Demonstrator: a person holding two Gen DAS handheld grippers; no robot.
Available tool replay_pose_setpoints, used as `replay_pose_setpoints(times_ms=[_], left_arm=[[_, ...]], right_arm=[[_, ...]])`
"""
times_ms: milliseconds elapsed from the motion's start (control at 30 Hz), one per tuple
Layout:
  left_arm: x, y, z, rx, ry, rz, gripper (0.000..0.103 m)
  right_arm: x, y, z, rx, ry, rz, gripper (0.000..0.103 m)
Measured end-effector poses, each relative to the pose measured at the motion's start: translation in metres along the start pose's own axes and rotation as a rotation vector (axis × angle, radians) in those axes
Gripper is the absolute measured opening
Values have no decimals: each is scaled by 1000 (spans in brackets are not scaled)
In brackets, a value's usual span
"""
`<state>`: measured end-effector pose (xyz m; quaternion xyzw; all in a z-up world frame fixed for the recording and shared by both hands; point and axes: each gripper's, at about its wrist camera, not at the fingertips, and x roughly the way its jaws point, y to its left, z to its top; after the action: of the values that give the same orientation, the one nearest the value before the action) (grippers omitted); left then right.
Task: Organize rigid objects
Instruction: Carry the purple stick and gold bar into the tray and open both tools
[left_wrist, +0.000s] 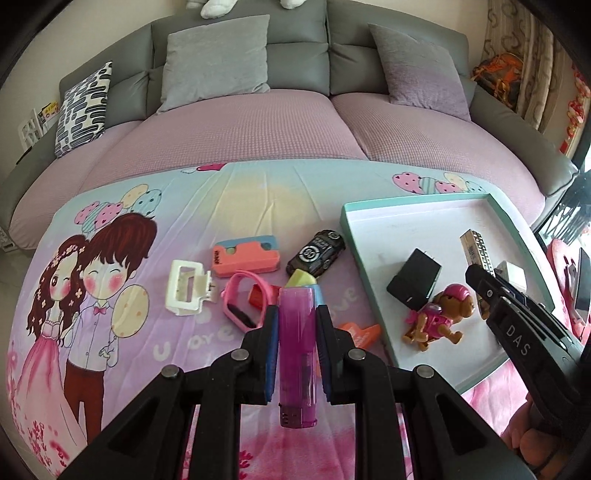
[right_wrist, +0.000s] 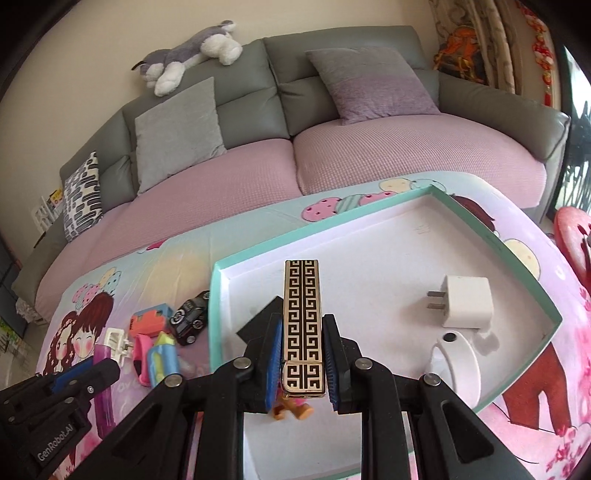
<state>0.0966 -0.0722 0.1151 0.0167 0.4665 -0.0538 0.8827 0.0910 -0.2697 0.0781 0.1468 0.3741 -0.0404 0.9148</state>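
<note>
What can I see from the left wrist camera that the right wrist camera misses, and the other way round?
Left wrist only: the puppy figure whole in the tray, and the orange piece on the cloth. Right wrist only: the white plug, the white band and the plush dog on the sofa. Both: the left gripper shut on the purple lighter, the right gripper shut on the patterned bar, and the toy car.

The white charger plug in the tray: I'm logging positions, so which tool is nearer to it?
Right. The right tool hangs over the tray, beside the white charger plug; the left tool is over the cloth outside it.
</note>
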Motion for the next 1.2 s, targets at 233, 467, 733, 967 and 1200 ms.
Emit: replay_pose_setpoints(times_ms=[233,467,733,967,1200], left_arm=[[6,-50,10,78,3,-58,20],[20,-87,-2,140,31,-125,20],[37,-108,-15,177,83,-169,20],[39,-110,-14,164,89,-176,20],[39,-107,-13,153,94,-171,21]], right_arm=[[-5,-30,4,61,-9,-48,22],[-8,-46,4,87,-9,-64,22],[-2,-46,3,76,10,-58,23],[4,-50,1,76,35,-57,23],[4,-47,0,55,40,-59,24]])
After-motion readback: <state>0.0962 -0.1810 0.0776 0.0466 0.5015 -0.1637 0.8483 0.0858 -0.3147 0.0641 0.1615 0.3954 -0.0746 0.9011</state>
